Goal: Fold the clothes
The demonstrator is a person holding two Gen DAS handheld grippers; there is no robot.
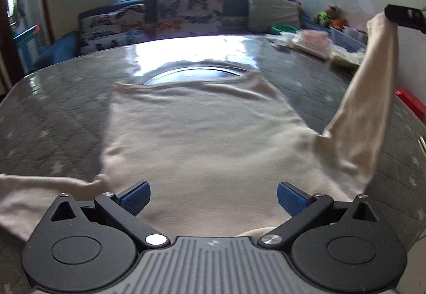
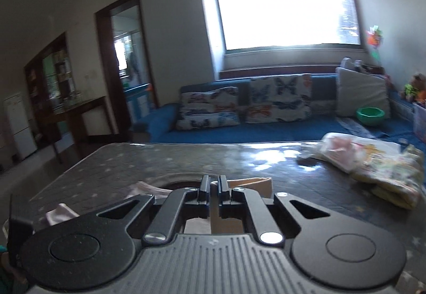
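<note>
Shirt (image 1: 197, 134) lies flat on table (image 1: 53, 107), soft, light, floppy, so best taken at cuffs or hem; right gripper (image 2: 213, 183) clenched on raised sleeve (image 1: 367, 97) cuff, left gripper (image 1: 213, 199) released, hovering over near edge.
</note>
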